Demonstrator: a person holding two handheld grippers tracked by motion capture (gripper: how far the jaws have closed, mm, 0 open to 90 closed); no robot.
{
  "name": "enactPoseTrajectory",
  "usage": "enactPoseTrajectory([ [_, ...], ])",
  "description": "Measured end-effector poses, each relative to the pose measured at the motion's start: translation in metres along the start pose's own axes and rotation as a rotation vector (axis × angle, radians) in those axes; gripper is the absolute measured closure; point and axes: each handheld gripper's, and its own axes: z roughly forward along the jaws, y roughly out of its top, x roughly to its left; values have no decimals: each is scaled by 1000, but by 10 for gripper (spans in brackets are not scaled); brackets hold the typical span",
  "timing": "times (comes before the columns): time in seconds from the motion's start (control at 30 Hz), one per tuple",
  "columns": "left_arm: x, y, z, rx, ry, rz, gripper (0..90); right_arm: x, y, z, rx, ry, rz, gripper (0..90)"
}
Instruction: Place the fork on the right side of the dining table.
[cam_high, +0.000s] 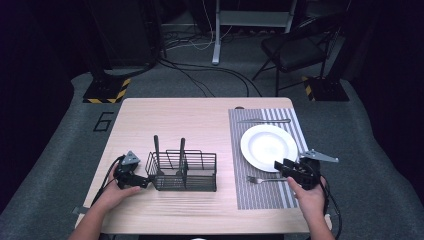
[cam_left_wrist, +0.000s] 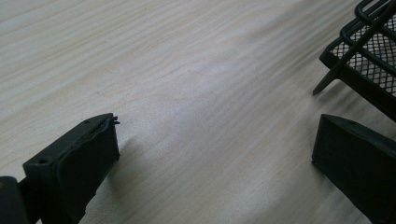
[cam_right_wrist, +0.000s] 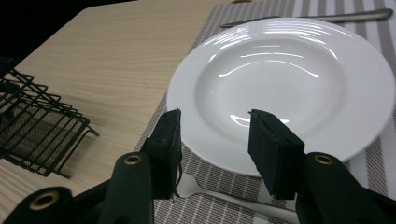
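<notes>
Fork lies flat on the mat nr table's right front edge, just below plate. Right gripper above it, jaws part open, empty. Fork's light, stiff, slippery, sits low; pinch handle mid-length. Left gripper wide open, empty, by caddy.

Folding chair, floor cables

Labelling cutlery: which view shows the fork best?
High view: the fork lies whole on the striped placemat, just below the white plate. The right gripper view catches part of it behind the right gripper.
</notes>
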Motion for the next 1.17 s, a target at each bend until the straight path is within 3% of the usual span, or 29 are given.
enactPoseTrajectory([
  [0.1,0,0,0,0,-1,-2,2,14,5,6,10,19,-48,533],
  [0.63,0,0,0,0,0,0,2,68,3,34,65,108,-185,509],
  [0.77,0,0,0,0,0,0,2,75,-3,42,65,124,-210,507],
  [1.17,0,0,0,1,-1,-3,2,93,-30,67,59,145,-374,439],
])
